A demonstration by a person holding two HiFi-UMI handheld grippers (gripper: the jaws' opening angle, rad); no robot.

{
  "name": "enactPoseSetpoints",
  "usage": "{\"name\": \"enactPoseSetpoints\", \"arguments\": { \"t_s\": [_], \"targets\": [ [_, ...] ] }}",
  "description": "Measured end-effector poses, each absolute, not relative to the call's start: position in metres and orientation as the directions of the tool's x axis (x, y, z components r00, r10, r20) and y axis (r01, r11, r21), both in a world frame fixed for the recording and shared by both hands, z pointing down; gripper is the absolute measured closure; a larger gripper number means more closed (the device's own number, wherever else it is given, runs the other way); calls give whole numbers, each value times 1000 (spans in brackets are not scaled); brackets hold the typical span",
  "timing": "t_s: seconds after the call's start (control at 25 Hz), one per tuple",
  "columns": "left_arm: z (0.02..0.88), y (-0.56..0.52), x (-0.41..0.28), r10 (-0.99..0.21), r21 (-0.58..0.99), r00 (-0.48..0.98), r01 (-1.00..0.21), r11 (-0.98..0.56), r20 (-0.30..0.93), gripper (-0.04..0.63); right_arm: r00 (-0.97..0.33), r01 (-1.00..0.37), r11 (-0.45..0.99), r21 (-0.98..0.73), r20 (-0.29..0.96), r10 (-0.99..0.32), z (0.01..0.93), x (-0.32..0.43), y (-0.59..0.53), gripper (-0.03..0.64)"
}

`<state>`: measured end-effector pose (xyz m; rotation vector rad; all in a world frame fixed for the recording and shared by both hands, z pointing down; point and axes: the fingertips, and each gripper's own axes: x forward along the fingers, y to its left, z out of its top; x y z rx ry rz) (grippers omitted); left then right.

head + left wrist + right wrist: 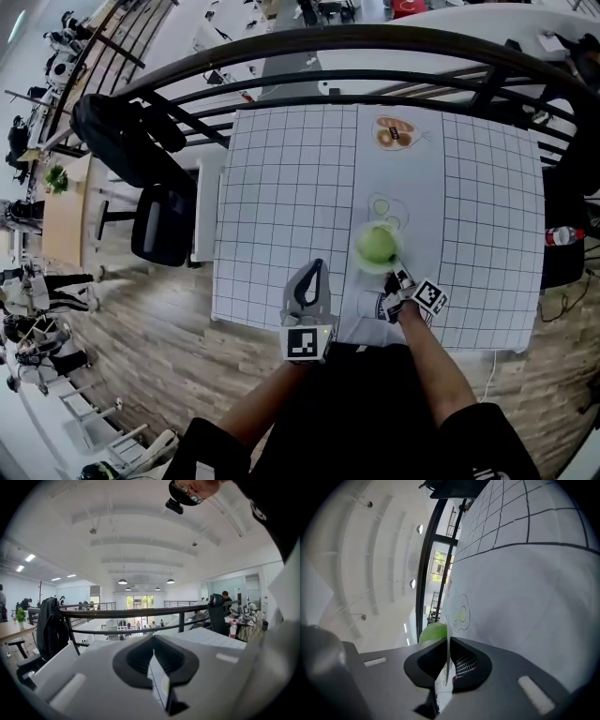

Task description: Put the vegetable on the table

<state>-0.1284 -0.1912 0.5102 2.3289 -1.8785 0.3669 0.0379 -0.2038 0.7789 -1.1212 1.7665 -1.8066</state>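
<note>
Gripping w/ right tool [398,277] [447,645]: jaws nearly together, clenched on a thin pale rim [448,663] that runs straight out to the round green vegetable [378,246] [433,633]. Can't tell if the rim is plate or wrapping. Tool is rolled on its side, so the worktop [281,187] [525,597] stands like a wall at right in the right gripper view.

Veg is over the plain centre strip of the grid-cloth worktop, near edge, just below a printed outline w/ two circles [385,208]. Can't tell if it touches down.

Left tool [313,269] [152,641]: jaws together at tips, nothing in them, low over the near edge, left of the veg and apart from it.

Far end: second printed outline w/ brown shapes [395,133]. Bottle w/ red label [562,235] at right, off the cloth.
</note>
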Motion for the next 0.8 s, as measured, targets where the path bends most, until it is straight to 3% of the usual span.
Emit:
{"name": "enactPoseSetpoints", "arguments": {
  "t_s": [0.8],
  "targets": [
    [509,-192,-138,-947,-64,151,-982,-176,282,586,-594,-314,-232,-921,381,-708,804,30,-197,604]
  ]
}}
